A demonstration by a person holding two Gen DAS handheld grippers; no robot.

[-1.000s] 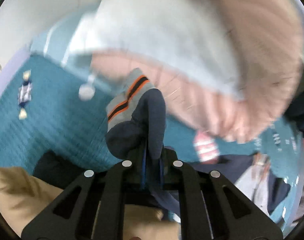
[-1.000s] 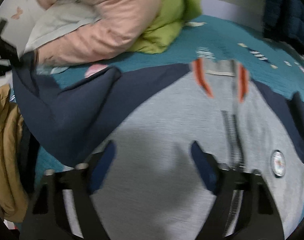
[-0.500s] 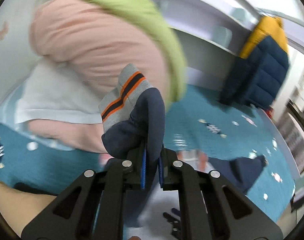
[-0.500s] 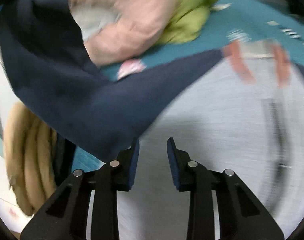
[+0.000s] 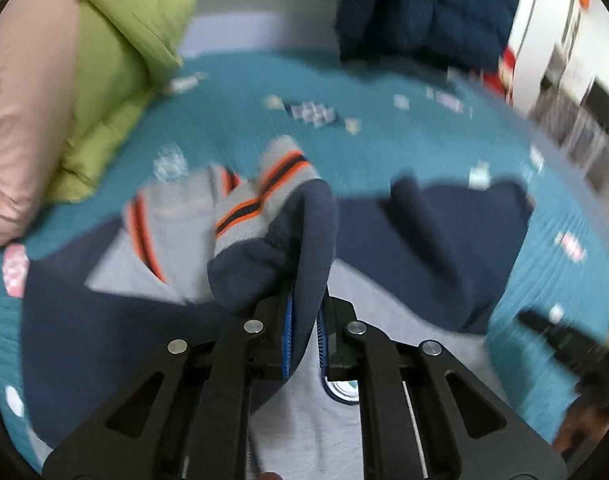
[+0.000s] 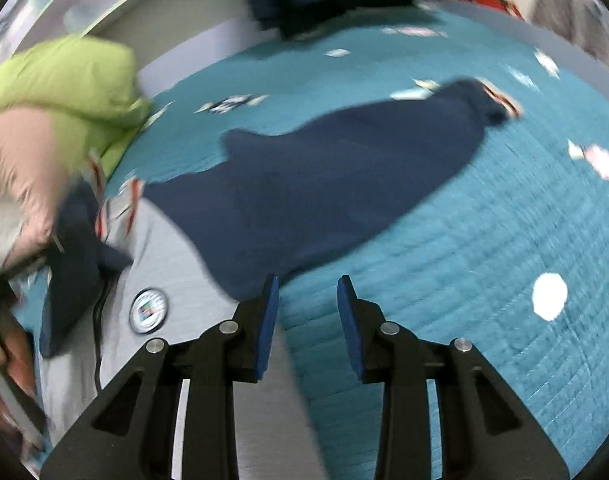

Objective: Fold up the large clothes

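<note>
Grey-and-navy zip sweatshirt (image 5: 344, 412) lay flat on teal quilted bed (image 6: 484, 240), far sleeve (image 6: 344, 184) spread out. Left gripper (image 5: 304, 332) fingers clamped on striped cuff (image 5: 264, 204) of near sleeve. Right gripper (image 6: 308, 320) fingers apart, opening, nothing between. Judged soft, light, limp: best gripped at cuffs and hem corners. Green (image 5: 116, 60) and pink (image 5: 20, 120) puffer jackets crowded bed's left edge, could snag fold.

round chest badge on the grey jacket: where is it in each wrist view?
Left wrist: the round badge peeks out low at centre, between the left gripper arms, mostly hidden.
Right wrist: badge lower left, on the grey front beside the zip, left of the right gripper.
Shared landmark: the green puffy jacket, upper left in both.
</note>
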